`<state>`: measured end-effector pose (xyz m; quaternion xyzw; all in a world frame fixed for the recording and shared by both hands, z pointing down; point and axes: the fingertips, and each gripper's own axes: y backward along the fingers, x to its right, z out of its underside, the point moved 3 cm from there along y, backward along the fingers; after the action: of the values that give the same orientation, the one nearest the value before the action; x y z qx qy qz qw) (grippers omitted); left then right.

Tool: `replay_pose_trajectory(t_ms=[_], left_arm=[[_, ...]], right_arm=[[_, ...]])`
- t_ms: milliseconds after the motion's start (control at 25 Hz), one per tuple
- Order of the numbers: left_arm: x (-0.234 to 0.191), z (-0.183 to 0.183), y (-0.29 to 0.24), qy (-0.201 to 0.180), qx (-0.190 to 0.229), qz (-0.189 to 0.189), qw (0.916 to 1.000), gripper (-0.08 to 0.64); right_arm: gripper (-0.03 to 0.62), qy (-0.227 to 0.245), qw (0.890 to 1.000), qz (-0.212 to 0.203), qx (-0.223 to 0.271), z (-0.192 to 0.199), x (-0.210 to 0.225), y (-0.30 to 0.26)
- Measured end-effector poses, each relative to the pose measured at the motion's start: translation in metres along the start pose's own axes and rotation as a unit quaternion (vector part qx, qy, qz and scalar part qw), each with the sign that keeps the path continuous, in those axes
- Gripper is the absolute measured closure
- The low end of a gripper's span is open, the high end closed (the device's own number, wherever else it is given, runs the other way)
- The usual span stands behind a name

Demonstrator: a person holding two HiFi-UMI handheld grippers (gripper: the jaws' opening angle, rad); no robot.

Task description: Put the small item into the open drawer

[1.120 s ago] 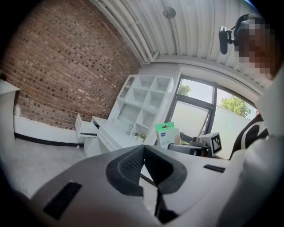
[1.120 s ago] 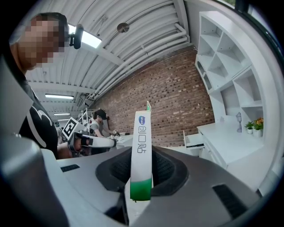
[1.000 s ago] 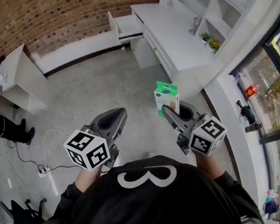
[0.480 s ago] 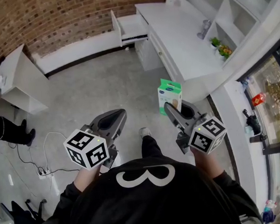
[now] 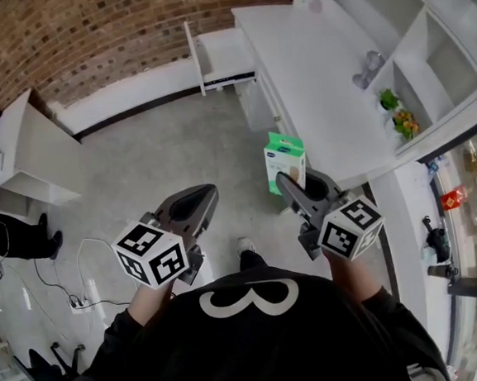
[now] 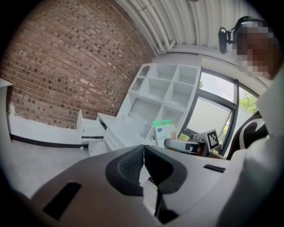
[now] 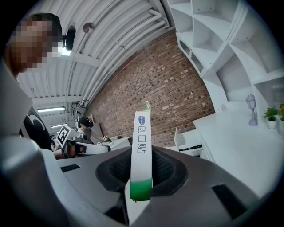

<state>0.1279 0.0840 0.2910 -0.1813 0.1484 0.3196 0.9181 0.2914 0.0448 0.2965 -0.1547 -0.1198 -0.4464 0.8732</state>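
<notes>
- The open drawer (image 5: 223,58) stands pulled out of the white bench (image 5: 320,79) at the end nearest the brick wall. Its white inside faces up; whether anything lies in it cannot be told.
- The shelf unit behind the bench holds a small green plant (image 5: 390,99) in one compartment.
- The small box (image 5: 285,163), white and green, stands upright in the right tongs (image 5: 290,187). It is over the floor, just beside the bench's front edge and well apart from the drawer.
- The right tongs pinch the box across its thin faces at its lower end.
- The left tongs (image 5: 202,199) are pressed together, tip against tip, with nothing between them.
- Both tongs are held side by side in front of the person's chest. They point slightly downward toward the bench, with the marker cubes nearest the body.
</notes>
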Motion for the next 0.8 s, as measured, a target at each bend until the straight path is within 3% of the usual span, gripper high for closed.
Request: replay_pose_trajectory(t_ms=[360,800], left_arm=[[-0.065,-0.067,-0.098,0.023,0.022,-0.003,0.9995,0.557],[-0.119,-0.093,-0.124,0.029,0.021,-0.012,0.9993,0.558]], right_arm=[[0.506,-0.007,1.000,-0.022,-0.006,-0.047,0.094,-0.070],[0.506,-0.007,1.000,-0.026,0.004,-0.074,0.130,-0.127]])
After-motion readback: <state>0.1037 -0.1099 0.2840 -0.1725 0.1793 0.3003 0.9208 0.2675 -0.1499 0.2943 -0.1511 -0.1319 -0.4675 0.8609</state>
